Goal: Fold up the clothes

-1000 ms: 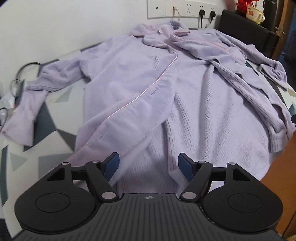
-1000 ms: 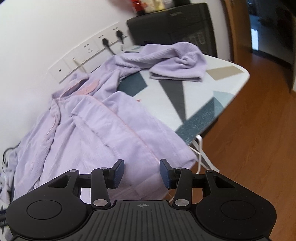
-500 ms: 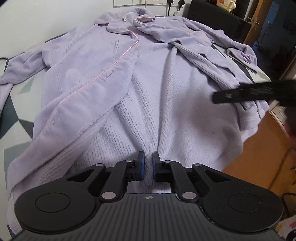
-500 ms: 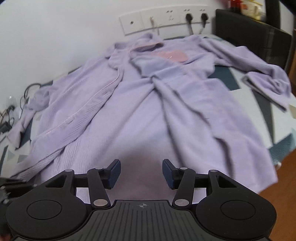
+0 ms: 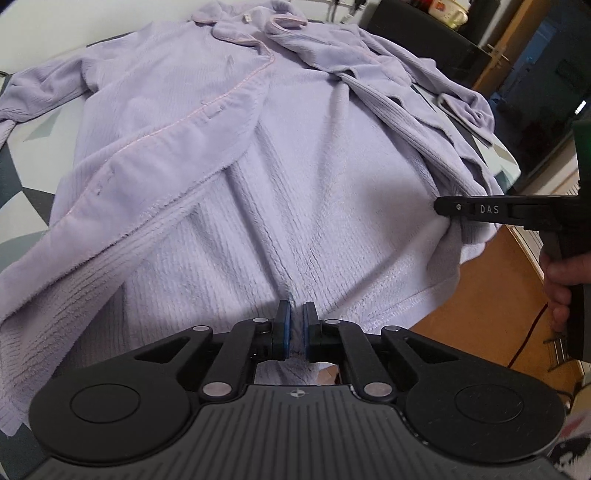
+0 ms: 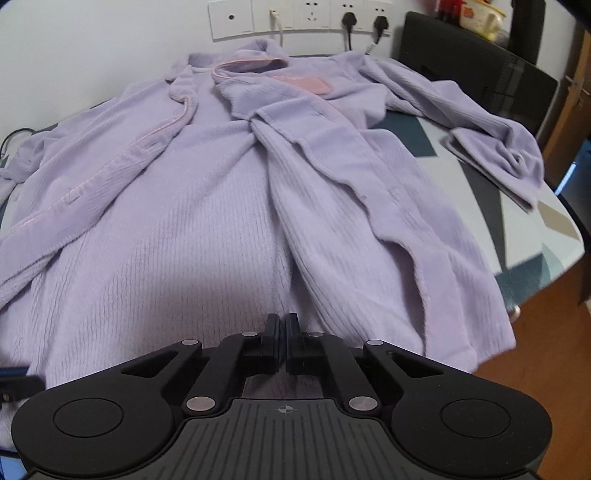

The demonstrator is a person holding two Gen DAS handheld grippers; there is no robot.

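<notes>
The left gripper (image 5: pixel 294 325) has its blue-padded fingers pinched nearly together on a ridge of fabric at the near hem of the lilac fleece robe (image 5: pixel 295 155), so it grips the robe at the bottom middle. The right gripper (image 6: pixel 282 338) is likewise clenched on the hem; in the left wrist view its black finger bites into the robe's right-hand edge where the cloth overhangs the table, and a hand (image 5: pixel 563 277) wraps its handle.

The robe lies face up and open across the patterned table (image 6: pixel 546 236), collar toward the wall, its pink-piped front panels folded inward over the ribbed lining. The left sleeve (image 5: pixel 40 92) stretches out to the table's far left; the right sleeve (image 6: pixel 491 144) ends in a bunched cuff near the table's rounded right edge.

Bare tabletop shows to the right of the robe, then wooden floor (image 6: pixel 546 350). Behind the collar stand a wall socket strip (image 6: pixel 295 16) and a black appliance (image 6: pixel 476 70).
</notes>
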